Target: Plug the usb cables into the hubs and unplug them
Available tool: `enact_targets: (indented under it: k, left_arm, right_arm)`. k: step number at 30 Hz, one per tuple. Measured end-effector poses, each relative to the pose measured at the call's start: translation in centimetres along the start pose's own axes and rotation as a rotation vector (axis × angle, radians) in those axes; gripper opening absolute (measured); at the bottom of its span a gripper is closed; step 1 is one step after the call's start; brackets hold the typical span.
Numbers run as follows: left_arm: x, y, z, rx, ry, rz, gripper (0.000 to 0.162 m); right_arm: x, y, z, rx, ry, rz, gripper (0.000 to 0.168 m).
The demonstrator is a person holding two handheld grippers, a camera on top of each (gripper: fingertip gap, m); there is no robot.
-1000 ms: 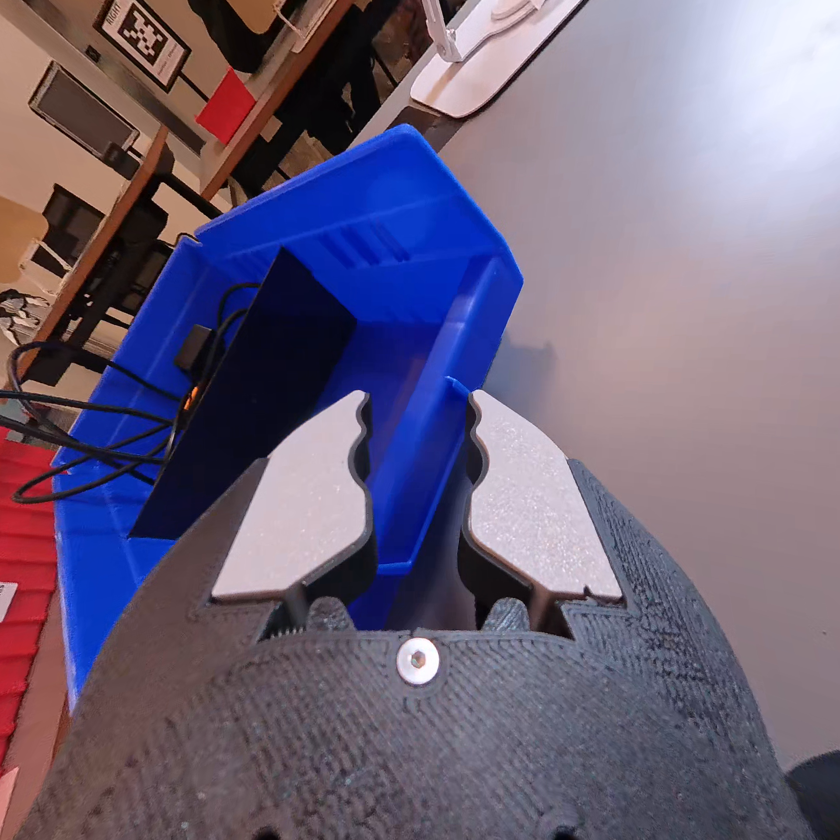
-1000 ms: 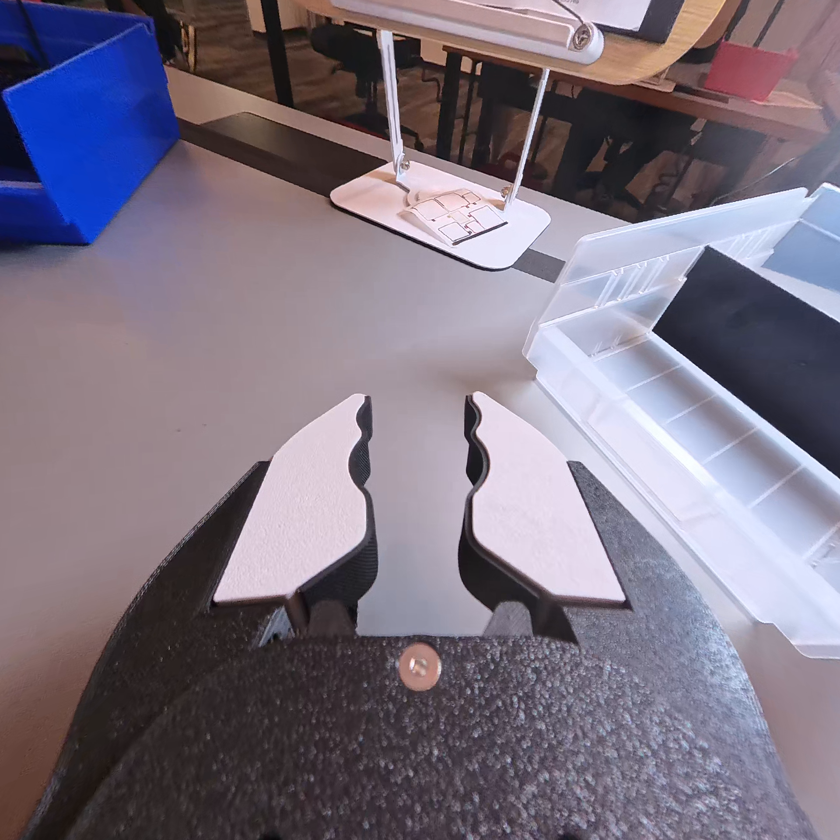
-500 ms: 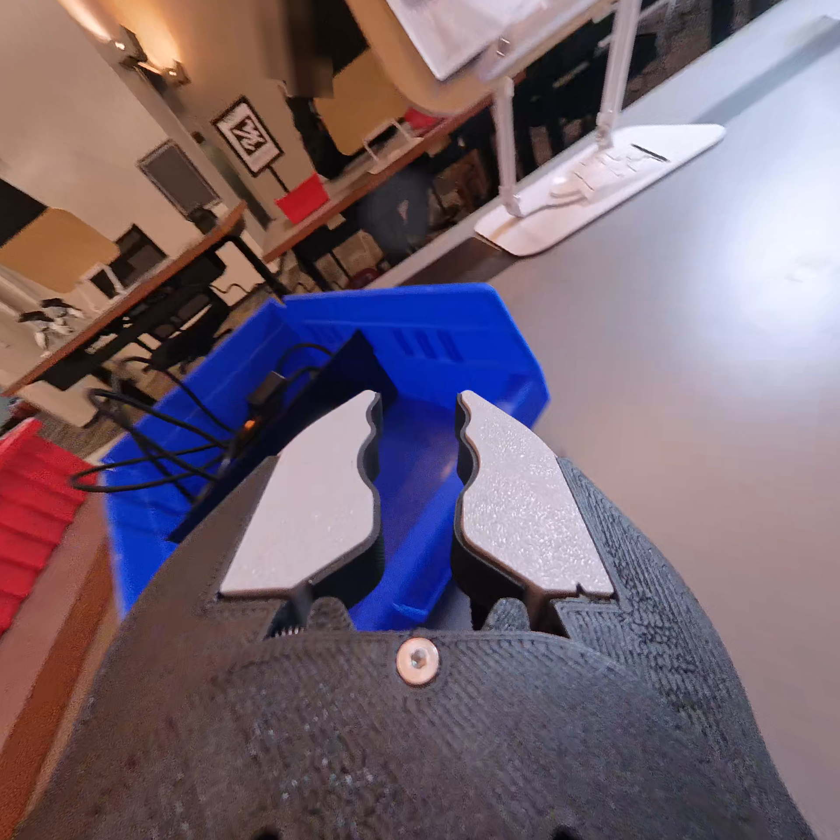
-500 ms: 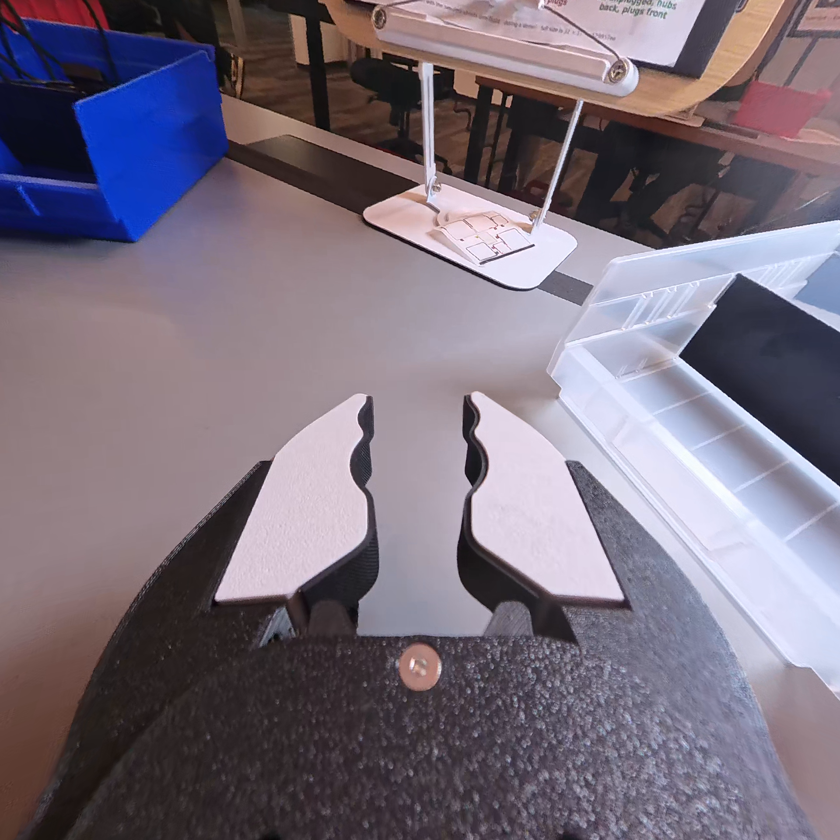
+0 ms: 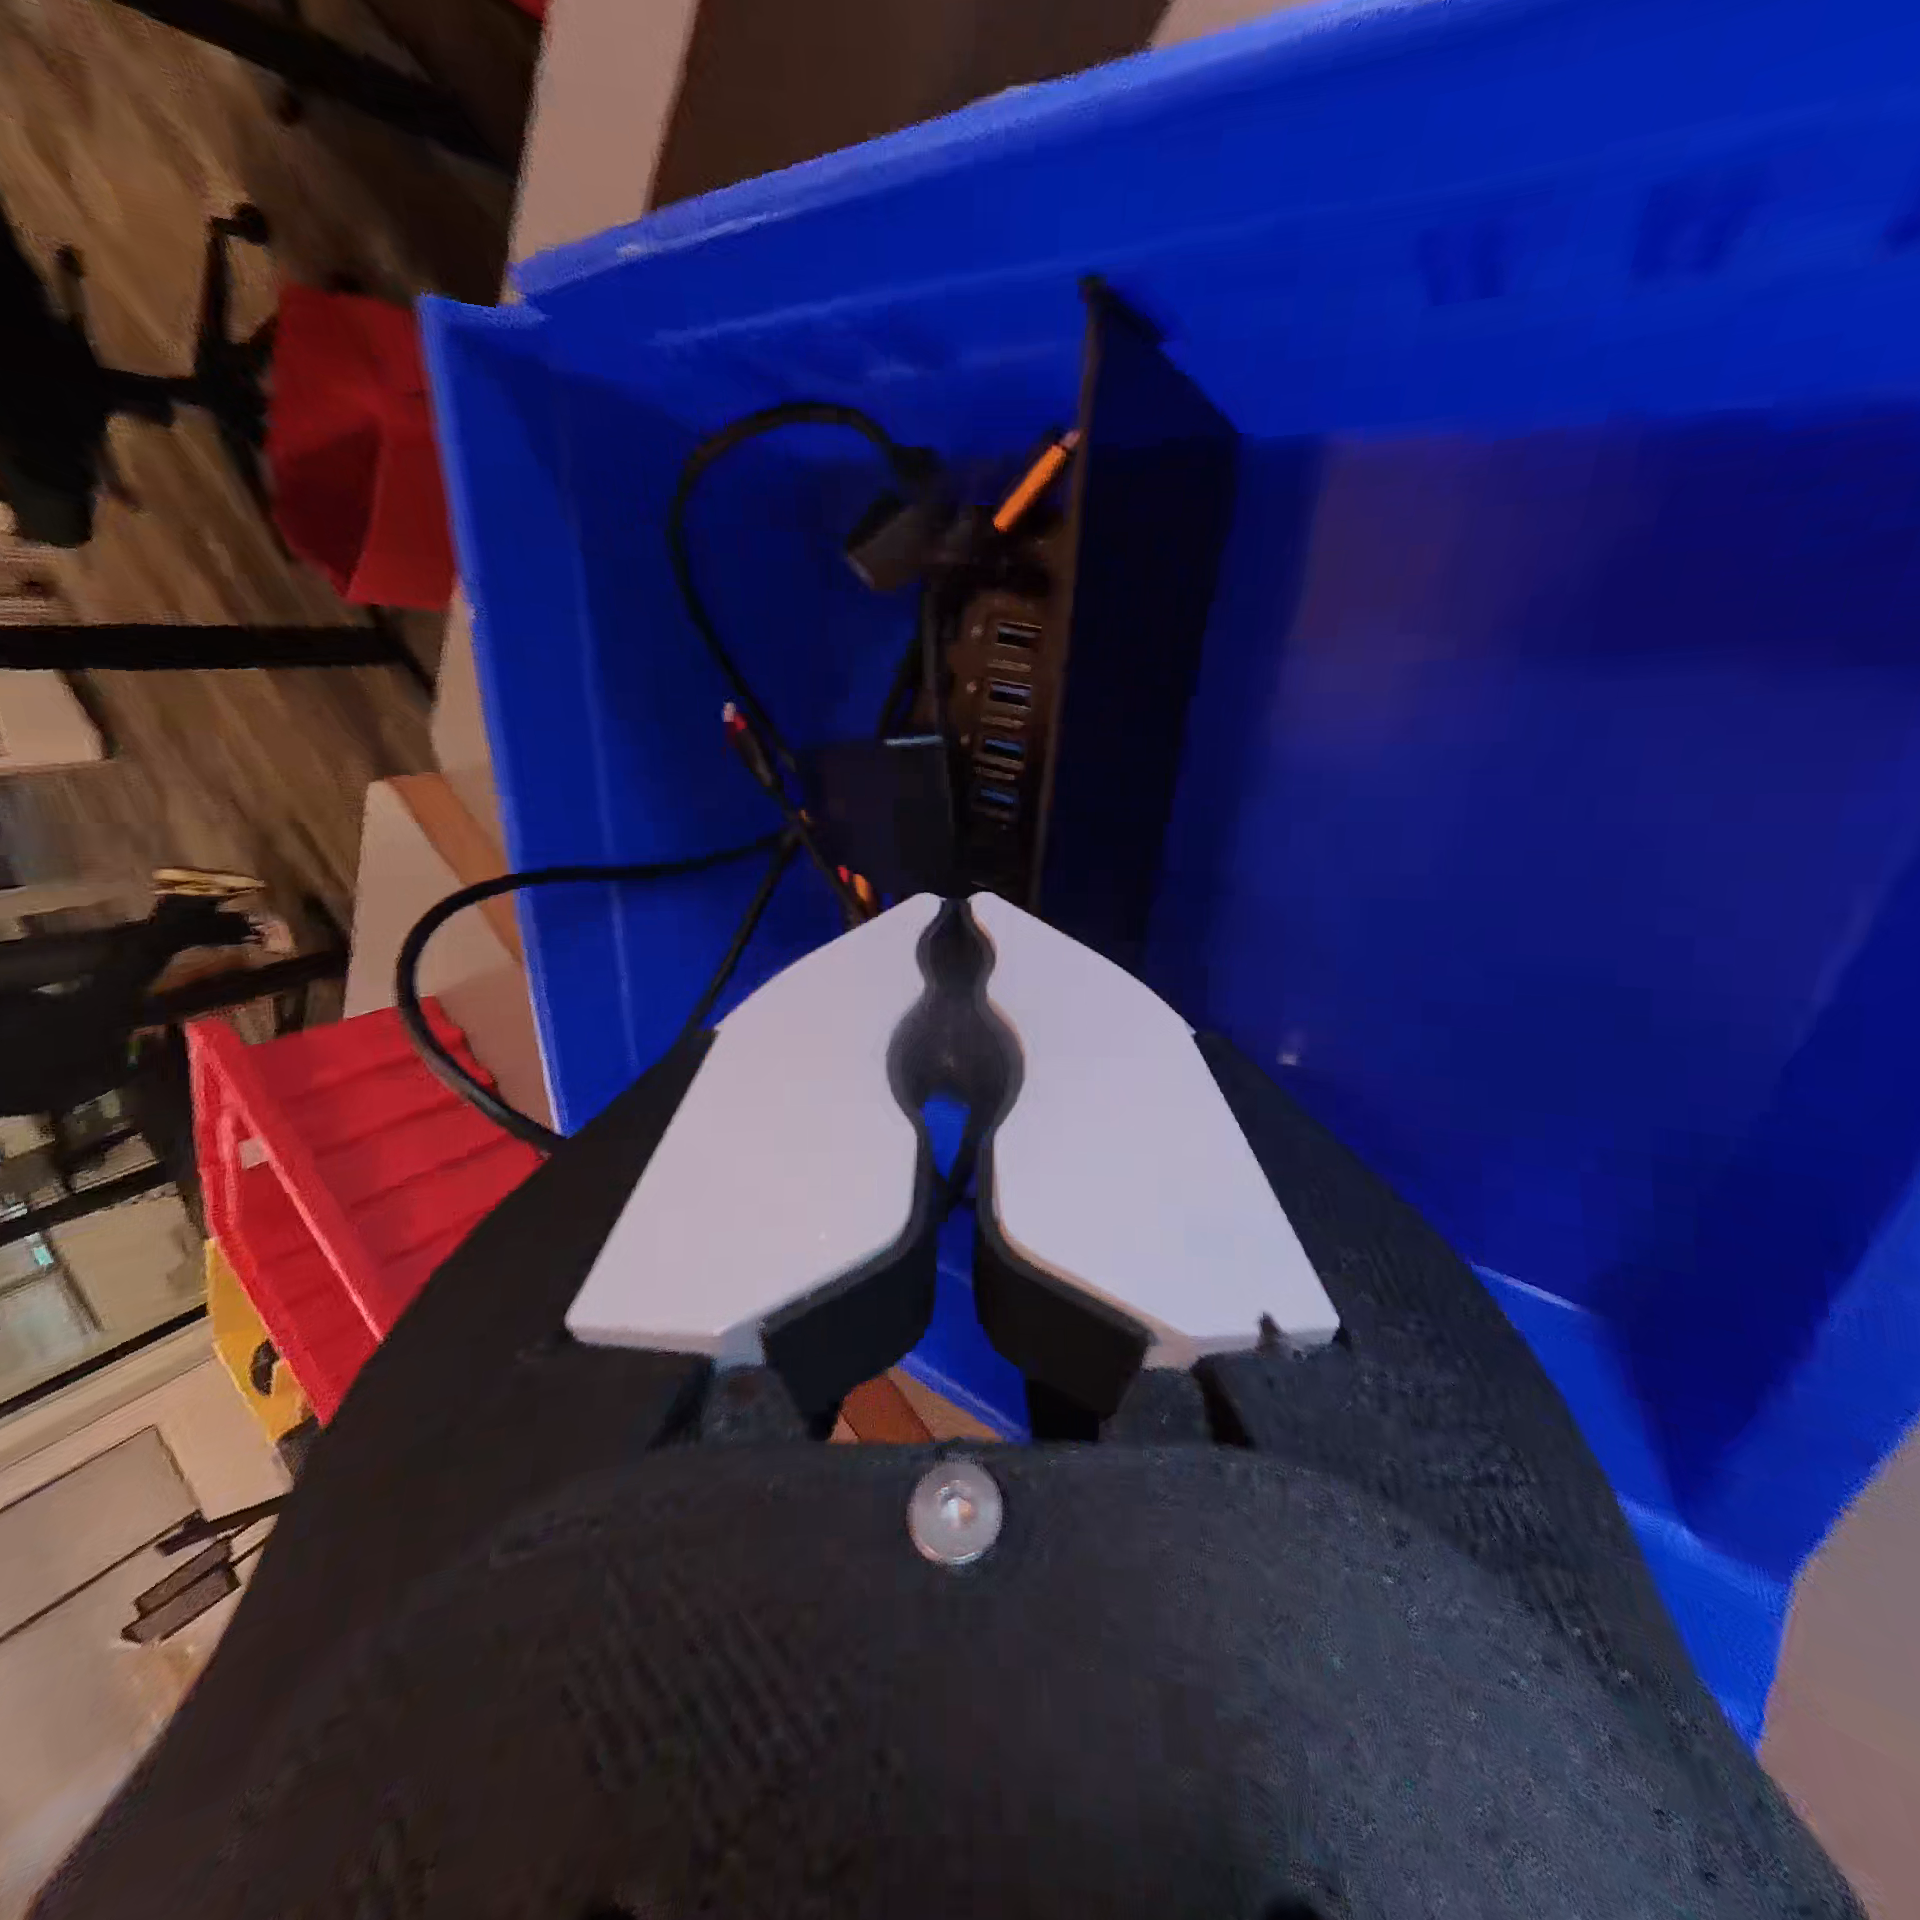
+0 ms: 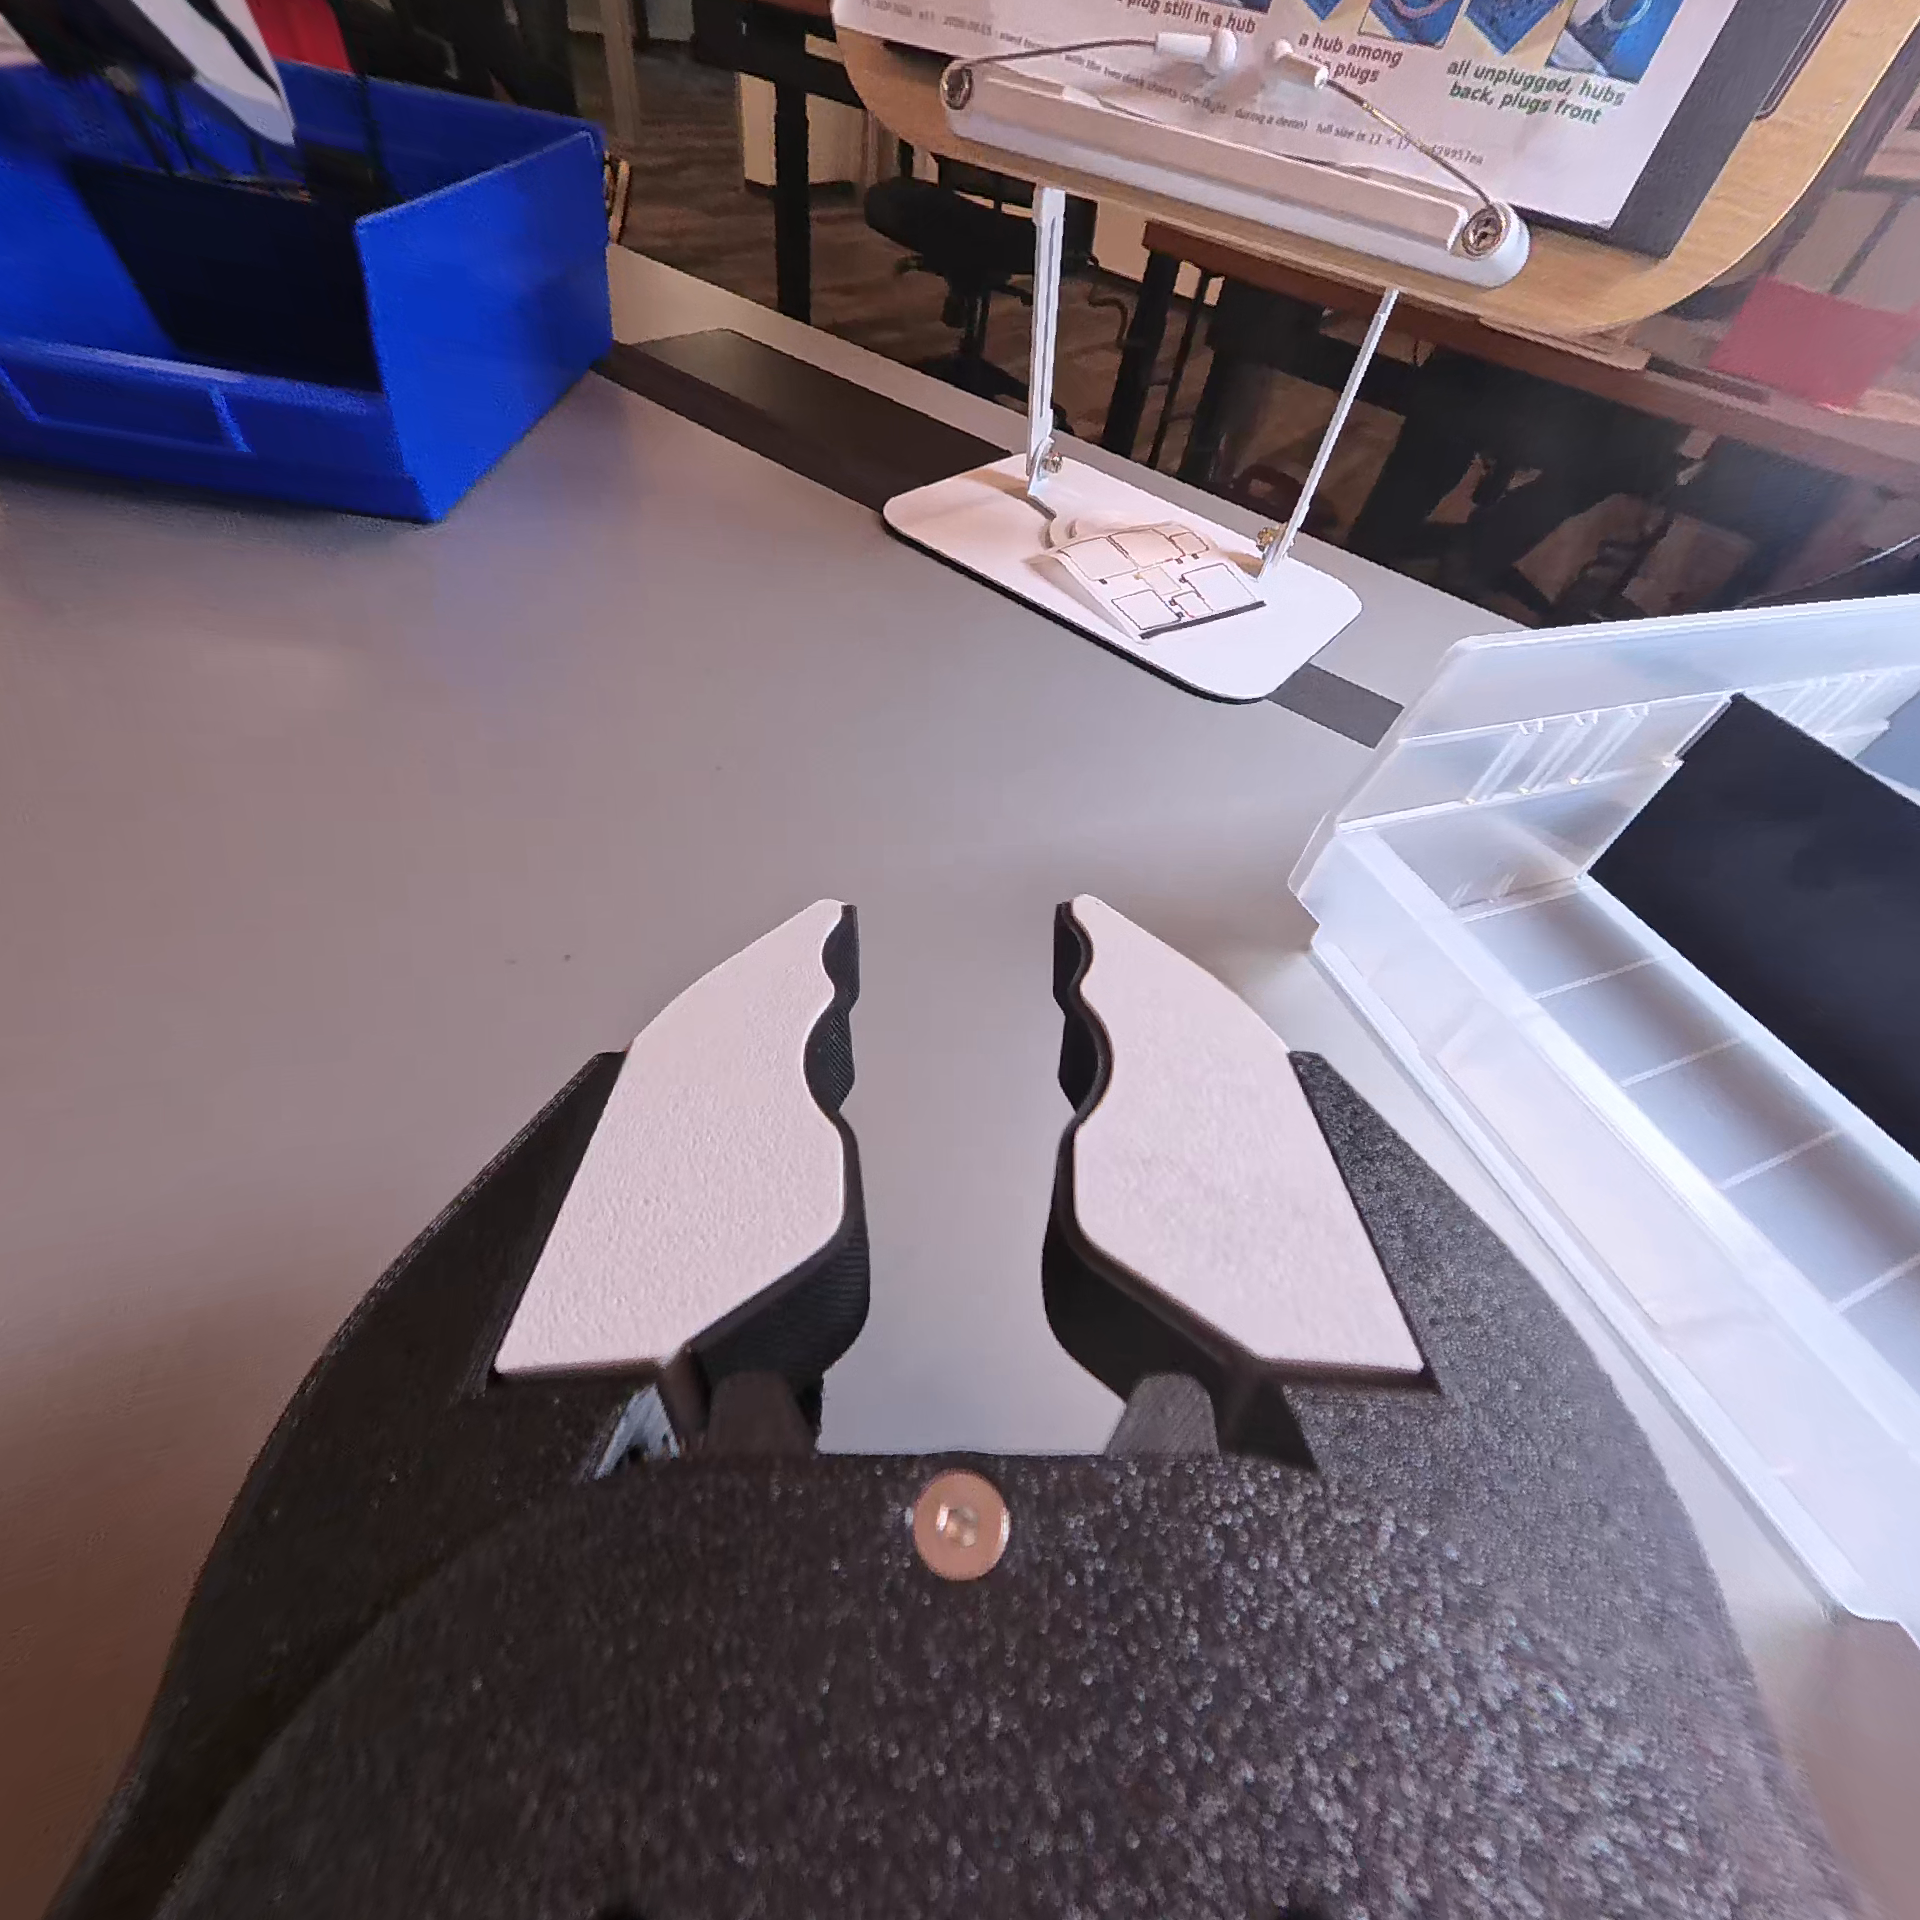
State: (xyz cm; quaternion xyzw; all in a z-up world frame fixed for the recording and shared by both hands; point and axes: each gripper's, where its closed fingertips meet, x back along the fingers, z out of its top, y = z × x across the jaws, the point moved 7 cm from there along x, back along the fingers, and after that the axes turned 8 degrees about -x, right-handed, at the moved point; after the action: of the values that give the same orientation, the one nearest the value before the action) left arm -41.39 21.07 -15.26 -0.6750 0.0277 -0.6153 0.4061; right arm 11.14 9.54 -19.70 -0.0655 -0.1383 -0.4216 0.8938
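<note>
Fingers (image 5: 810, 1143) of the left gripper (image 5: 954, 914), matte grey with wavy edges, are pinched together on a thin black cable (image 5: 951, 1164) over the blue plastic bin (image 5: 1558, 727), near the hub (image 5: 1003, 727). Right gripper (image 6: 956, 914) gapes, empty, above the smooth grey tabletop (image 6: 520, 779).

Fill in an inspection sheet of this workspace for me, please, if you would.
Surface: grey table.
Job's things: black hub stands inside the blue bin.
Clutter: clear compartment box, open; white stand.
Grippers: left tongs shut, above the bin; right tongs open, empty, above the table.
Cables: black cables loop beside the hub; one cable hangs over the bin's rim.
Surroundings: red bin; desks behind.
</note>
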Motion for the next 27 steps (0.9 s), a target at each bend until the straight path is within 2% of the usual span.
enact_targets:
  k: [1,3,8,11,15,19,27]
  left_arm:
    - [0.0,-0.1,-0.2,-0.004,-0.02,-0.023,0.001]
    - [-0.1,-1.1,-1.0,-0.051,-0.077,0.055,0.001]
    - [0.0,-0.8,-0.4,-0.04,0.044,-0.012,0.021]
    - [-0.8,-1.0,-0.1,-0.023,0.034,-0.033,0.029]
    - [-2.5,-1.2,-0.2,-0.063,-0.046,-0.031,0.023]
    - [-2.9,-1.4,0.2,-0.078,-0.05,-0.036,0.018]
    - [1.7,-3.1,0.6,-0.094,0.045,0.053,0.014]
  right_arm:
    - [-0.1,0.0,-0.1,-0.008,-0.004,0.009,0.036]
    - [-0.3,-0.1,-0.3,-0.019,-0.019,0.031,0.036]
    - [-0.5,-0.8,-0.5,0.003,-0.034,0.056,0.036]
    - [-0.3,-1.0,-0.3,0.017,-0.024,0.054,0.035]
    - [0.1,-1.2,0.2,0.043,0.006,0.03,0.035]
    - [0.5,-2.1,0.8,0.126,0.016,-0.028,0.035]
    - [0.4,-3.8,0.6,0.208,-0.026,-0.029,0.035]
